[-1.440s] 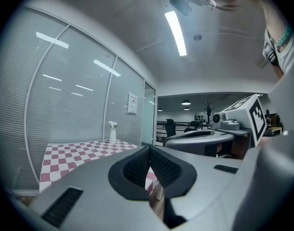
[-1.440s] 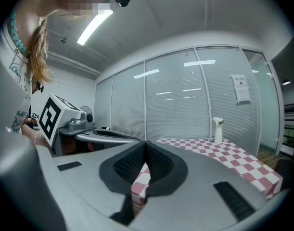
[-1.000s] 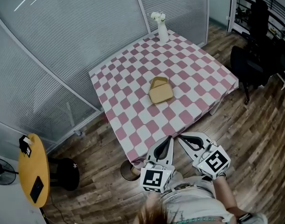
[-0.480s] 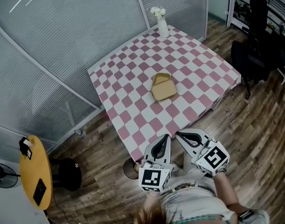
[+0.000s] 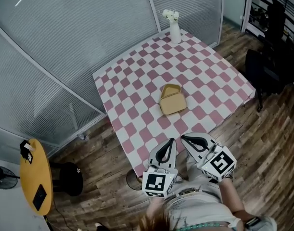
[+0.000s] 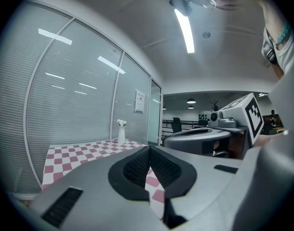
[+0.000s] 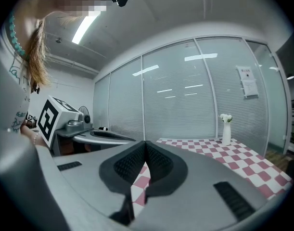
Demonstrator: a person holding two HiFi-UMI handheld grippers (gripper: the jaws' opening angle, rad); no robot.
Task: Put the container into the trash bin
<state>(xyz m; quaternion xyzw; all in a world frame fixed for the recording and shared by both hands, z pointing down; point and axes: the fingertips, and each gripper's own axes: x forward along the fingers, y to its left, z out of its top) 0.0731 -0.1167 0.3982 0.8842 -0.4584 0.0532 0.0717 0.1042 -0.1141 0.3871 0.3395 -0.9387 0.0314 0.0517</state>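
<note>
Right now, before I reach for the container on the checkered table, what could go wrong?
1. The left gripper and right gripper are both shut and empty. Reaching in like that would probably shove the container across the table rather than grip it.
2. The tablecloth hangs over the near edge. A snag there might drag it and tip the vase at the far corner.

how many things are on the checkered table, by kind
tan container: 1
vase with white flowers: 1
total: 2
</note>
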